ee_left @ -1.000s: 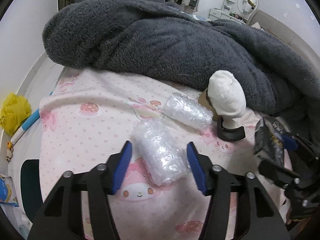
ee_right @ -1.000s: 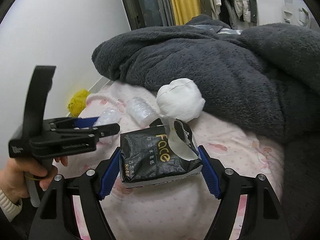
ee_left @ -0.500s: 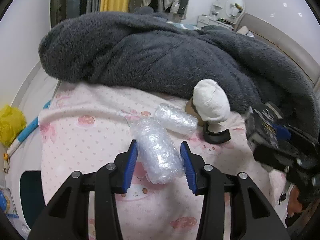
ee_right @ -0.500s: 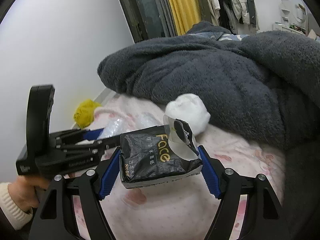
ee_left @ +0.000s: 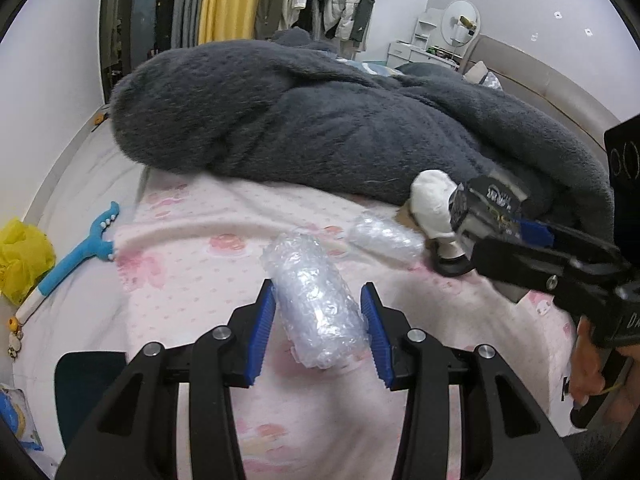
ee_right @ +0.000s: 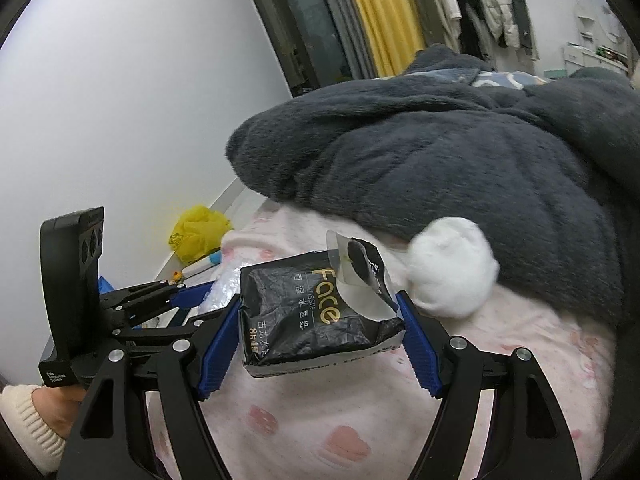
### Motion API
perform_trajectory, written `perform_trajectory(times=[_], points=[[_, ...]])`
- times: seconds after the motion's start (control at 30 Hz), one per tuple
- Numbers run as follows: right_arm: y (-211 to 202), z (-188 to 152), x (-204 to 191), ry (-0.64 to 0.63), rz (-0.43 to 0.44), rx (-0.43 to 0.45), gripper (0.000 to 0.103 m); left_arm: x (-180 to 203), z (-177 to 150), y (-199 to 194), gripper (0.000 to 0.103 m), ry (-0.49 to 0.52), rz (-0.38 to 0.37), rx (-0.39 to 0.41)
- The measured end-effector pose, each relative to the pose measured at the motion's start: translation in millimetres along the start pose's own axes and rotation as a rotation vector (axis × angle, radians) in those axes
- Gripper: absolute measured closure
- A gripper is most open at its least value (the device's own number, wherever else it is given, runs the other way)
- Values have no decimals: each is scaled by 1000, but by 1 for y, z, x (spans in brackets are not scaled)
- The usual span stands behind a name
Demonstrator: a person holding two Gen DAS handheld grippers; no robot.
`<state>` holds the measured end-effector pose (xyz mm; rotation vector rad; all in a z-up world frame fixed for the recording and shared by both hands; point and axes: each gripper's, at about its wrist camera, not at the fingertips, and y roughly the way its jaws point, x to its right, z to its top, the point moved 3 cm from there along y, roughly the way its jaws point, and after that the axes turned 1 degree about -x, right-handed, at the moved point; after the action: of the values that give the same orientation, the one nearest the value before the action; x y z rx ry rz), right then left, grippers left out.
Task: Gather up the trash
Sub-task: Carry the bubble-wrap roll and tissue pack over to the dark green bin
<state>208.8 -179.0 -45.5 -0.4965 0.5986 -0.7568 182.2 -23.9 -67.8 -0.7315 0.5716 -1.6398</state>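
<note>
My left gripper (ee_left: 318, 330) is shut on a roll of clear bubble wrap (ee_left: 316, 300) and holds it above the pink bedsheet (ee_left: 200, 252). A second bubble wrap roll (ee_left: 386, 236) lies on the sheet beyond it. My right gripper (ee_right: 320, 330) is shut on a black tissue packet (ee_right: 316, 316) with a torn white flap, held over the sheet; it also shows at the right of the left wrist view (ee_left: 490, 208). A white ball-shaped thing (ee_right: 454, 272) sits by the blanket's edge.
A thick dark grey blanket (ee_left: 340, 120) covers the far half of the bed. A crumpled yellow bag (ee_left: 22, 256) and a blue handled tool (ee_left: 76, 256) lie at the left by the wall. A black curved piece (ee_left: 452, 266) lies under the white ball.
My left gripper has closed onto the near bubble wrap roll and lifted it off the sheet. My right gripper has risen with the tissue packet still in it.
</note>
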Motion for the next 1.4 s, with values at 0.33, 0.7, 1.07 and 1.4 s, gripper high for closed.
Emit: perform_trajectory(times=[0.33,0.7,1.07,1.4], points=[[12,14,-28,-19,27,7,28,-47,-12,-14,57,-65,65,2],[32,22,-58,-53,48,-8,28,-94,-23,-26,57,-140,107,7],[63,26,-94,-103,71,-42,28,-138,-33,-35,57,-194,127,0],[83,15,-136,-180,55,-103,28,-178,-67,-25,57,-259,127,-90]])
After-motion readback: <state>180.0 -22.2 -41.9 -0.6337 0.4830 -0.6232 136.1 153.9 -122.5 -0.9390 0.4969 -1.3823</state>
